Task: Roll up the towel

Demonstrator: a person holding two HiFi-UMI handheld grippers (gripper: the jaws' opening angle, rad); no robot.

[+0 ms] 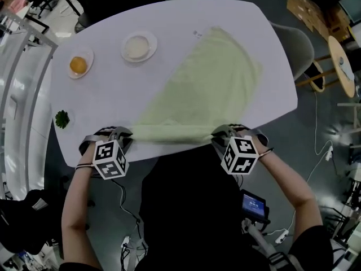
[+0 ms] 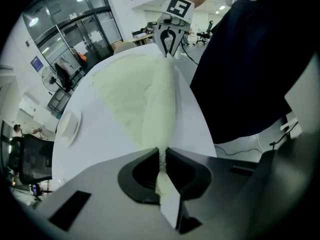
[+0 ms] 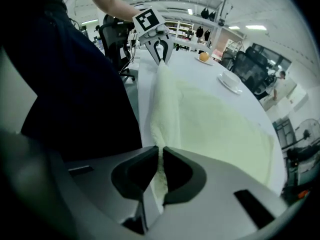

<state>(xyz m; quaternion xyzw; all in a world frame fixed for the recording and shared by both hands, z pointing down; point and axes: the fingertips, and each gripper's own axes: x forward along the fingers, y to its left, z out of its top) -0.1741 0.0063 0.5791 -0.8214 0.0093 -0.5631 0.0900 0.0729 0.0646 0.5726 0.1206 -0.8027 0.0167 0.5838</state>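
Note:
A pale green towel lies spread across the white table, reaching from the far right side to the near edge. Its near edge is bunched into a thick fold stretched between both grippers. My left gripper is shut on the fold's left end; the cloth is pinched between the jaws. The right gripper is shut on the fold's right end, with towel squeezed between its jaws. Each gripper view shows the other gripper at the far end of the fold.
A white bowl sits at the back of the table, left of the towel. A small dish with an orange and a bit of greenery lie near the left edge. A chair stands at the right.

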